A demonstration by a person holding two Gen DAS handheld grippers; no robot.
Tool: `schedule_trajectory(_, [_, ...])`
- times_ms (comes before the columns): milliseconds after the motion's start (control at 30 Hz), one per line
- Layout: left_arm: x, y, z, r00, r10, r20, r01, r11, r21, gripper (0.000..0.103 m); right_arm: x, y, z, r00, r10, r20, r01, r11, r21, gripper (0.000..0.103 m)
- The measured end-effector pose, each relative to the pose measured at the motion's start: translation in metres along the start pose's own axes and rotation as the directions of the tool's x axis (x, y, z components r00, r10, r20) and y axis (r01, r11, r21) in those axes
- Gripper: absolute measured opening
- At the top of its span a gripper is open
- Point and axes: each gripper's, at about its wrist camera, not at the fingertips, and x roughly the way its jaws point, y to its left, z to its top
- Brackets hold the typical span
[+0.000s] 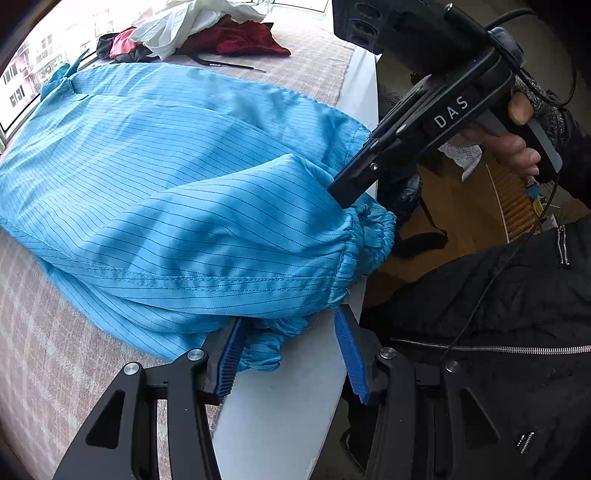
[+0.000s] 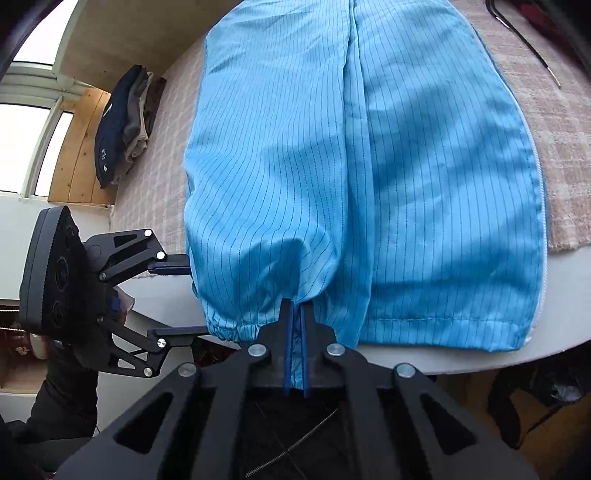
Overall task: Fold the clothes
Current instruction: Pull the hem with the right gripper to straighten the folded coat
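A light blue pinstriped jacket [image 1: 166, 155] lies spread on the cloth-covered table, its hem and elastic sleeve cuffs hanging at the near edge. In the left wrist view my right gripper [image 1: 338, 197] reaches in from the upper right and is shut on the upper sleeve's cuff [image 1: 369, 229]. The right wrist view shows the same grip: the right gripper [image 2: 295, 325] pinches the gathered cuff fabric of the jacket [image 2: 369, 166] between its blue pads. My left gripper [image 1: 290, 354] is open at the table edge, with a lower bunched cuff [image 1: 266, 347] lying between its pads; the left gripper [image 2: 195, 297] also shows open beside the sleeve.
A pile of red, white and dark clothes [image 1: 221, 33] sits at the far end, with a black cord [image 1: 229, 66] in front of it. A folded dark stack [image 2: 122, 122] lies beside the window. The white table edge [image 1: 280, 424] meets a person's black jacket [image 1: 498, 325].
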Motion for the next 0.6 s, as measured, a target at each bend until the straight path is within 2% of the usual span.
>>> schedule_trajectory(167, [-0.010, -0.002, 0.005, 1.000, 0.008, 0.018, -0.008, 1.000, 0.008, 0.046, -0.053, -0.006, -0.002, 0.991, 0.079, 0.105, -0.087, 0.993, 0.076, 0.003])
schedule_trajectory(200, [-0.015, -0.003, 0.005, 1.000, 0.009, 0.027, -0.009, 1.000, 0.013, 0.046, -0.061, -0.008, -0.003, 0.992, 0.056, 0.116, -0.064, 0.995, 0.074, 0.003])
schedule_trajectory(267, [-0.024, -0.006, 0.007, 0.999, 0.009, 0.044, -0.010, 1.000, 0.028, 0.047, -0.062, -0.014, -0.004, 0.993, -0.042, 0.111, 0.033, 0.996, 0.077, 0.003])
schedule_trajectory(300, [-0.025, -0.006, 0.008, 0.999, 0.006, 0.047, -0.008, 0.999, 0.033, 0.047, -0.059, -0.019, -0.004, 0.992, -0.075, 0.099, 0.067, 0.994, 0.084, 0.003])
schedule_trajectory(367, [-0.021, -0.006, 0.011, 0.999, 0.002, 0.039, -0.003, 0.999, 0.039, 0.047, -0.040, -0.032, -0.005, 0.995, -0.089, 0.040, 0.084, 0.991, 0.108, 0.003])
schedule_trajectory(400, [-0.015, -0.006, 0.013, 1.000, 0.001, 0.028, -0.002, 0.999, 0.040, 0.047, -0.033, -0.031, -0.006, 0.992, -0.127, 0.027, 0.124, 0.988, 0.088, 0.006])
schedule_trajectory(500, [-0.002, -0.004, 0.015, 1.000, -0.004, 0.001, 0.004, 0.999, 0.038, 0.046, -0.023, -0.015, -0.012, 0.966, -0.260, 0.006, 0.260, 0.966, 0.001, 0.006])
schedule_trajectory(567, [-0.002, -0.001, 0.009, 1.000, -0.010, -0.005, 0.010, 1.000, 0.026, 0.047, -0.037, 0.007, -0.017, 0.922, -0.375, 0.099, 0.382, 0.921, -0.077, 0.007])
schedule_trajectory(600, [-0.002, 0.000, 0.007, 1.000, -0.013, -0.008, 0.013, 1.000, 0.020, 0.047, -0.045, 0.021, -0.019, 0.905, -0.396, 0.154, 0.415, 0.903, -0.116, 0.007])
